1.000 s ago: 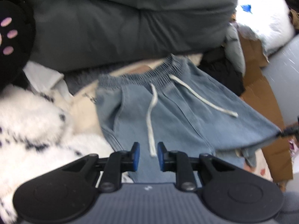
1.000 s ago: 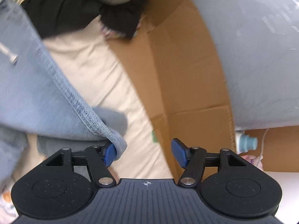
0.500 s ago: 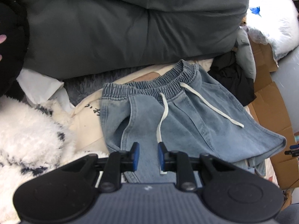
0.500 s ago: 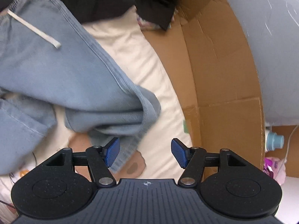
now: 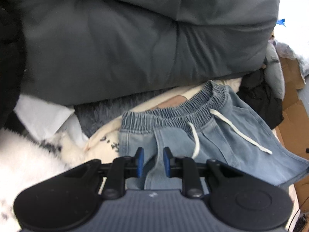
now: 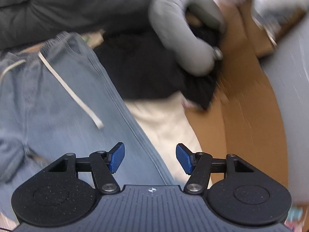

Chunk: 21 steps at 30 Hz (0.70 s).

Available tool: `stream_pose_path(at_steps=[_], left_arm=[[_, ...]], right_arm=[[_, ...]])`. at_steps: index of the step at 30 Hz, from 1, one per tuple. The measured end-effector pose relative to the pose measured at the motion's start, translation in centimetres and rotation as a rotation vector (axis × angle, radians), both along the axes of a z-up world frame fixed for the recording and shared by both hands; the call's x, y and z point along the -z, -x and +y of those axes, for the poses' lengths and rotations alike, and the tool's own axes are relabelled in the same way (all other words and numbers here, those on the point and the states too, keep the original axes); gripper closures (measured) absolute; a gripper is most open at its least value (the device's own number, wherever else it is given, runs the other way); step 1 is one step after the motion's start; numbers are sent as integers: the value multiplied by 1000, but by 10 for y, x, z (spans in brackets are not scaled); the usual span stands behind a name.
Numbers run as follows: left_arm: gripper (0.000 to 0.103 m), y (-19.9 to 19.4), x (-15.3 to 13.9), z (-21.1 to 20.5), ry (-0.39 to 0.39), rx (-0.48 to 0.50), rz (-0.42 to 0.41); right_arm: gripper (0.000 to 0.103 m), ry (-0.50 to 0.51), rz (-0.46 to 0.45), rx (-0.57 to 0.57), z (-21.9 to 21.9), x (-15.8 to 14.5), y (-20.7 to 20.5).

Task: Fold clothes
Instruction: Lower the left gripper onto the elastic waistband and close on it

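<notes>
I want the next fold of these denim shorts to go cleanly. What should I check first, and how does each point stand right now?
1. Left claw has fabric: ok, a raised ridge of the denim shorts sits between its nearly closed fingers.
2. Right claw ready to grasp: ok, open above the shorts' side edge, holding nothing.
3. Waistband flat: not ok, it arches up at the far end.
4. Drawstring tucked away: not ok, both ends lie loose across the front.
5. Legs smooth: cannot tell, the claws hide the near part.
</notes>
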State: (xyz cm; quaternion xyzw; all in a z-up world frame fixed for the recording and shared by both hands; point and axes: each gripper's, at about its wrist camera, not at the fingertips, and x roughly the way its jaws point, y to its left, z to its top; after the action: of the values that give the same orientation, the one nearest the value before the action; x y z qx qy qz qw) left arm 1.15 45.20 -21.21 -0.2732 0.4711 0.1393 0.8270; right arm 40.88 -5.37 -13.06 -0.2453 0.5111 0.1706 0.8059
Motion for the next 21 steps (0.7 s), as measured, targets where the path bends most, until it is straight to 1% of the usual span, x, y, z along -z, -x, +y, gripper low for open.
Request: stream_pose_path(at_steps=[3, 6, 9, 12, 13, 15, 17, 19, 20, 21], left_arm=[[81, -11, 11, 7, -4, -8, 9], [81, -19, 17, 12, -15, 8, 11], [81, -27, 27, 20, -21, -2, 20], [80, -37, 45, 28, -21, -5, 46], [79, -40, 52, 30, -19, 2, 53], [69, -42, 64, 36, -10, -13, 64], [65, -42, 71, 41, 9, -33, 61], [60, -42, 77, 43, 41, -21, 50], [54, -43, 81, 43, 54, -2, 49], [53, -44, 84, 42, 53, 16, 54]], right_arm=[[39, -27, -15, -56, 34, 2, -18], [39, -53, -23, -95, 63, 8, -31], [39, -81, -23, -107, 85, 13, -43], [39, -104, -32, -110, 104, 21, -53], [39, -110, -36, -108, 110, 25, -57], [39, -118, -42, -104, 124, 32, -64], [39, -132, -45, -106, 138, 37, -69], [39, -152, -47, -117, 150, 39, -72], [39, -159, -48, -123, 155, 40, -73], [39, -161, -50, -128, 159, 41, -74]])
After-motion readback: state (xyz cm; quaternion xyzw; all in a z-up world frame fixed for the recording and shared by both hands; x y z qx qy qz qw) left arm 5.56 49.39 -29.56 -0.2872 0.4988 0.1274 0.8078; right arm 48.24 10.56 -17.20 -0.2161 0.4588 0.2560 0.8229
